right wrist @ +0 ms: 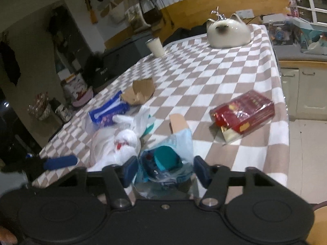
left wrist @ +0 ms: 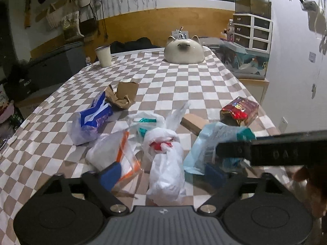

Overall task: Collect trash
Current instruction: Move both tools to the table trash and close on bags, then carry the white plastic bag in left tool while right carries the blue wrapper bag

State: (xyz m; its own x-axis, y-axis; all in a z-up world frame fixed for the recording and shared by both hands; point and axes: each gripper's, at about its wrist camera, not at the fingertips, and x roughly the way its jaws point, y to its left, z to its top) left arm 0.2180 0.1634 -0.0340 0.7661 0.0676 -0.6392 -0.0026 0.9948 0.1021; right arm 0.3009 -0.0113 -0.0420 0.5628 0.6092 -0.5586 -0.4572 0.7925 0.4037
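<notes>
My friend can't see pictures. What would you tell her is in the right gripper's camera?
The open right gripper straddles a light blue plastic bag on a checkered tablecloth. Beside it lie a knotted white bag and a red box.

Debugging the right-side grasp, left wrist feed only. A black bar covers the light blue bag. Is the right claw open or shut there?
Observer: Open. The right claw has a blue pad on each side of the light blue bag, not closed on it.
Operator: Anything solid in the bag?
Observer: A round teal piece shows through the plastic, between the pads.
Operator: What's past the red box?
Observer: The red box lies wholly on the cloth. The table edge is just beyond it, then tiled floor.
</notes>
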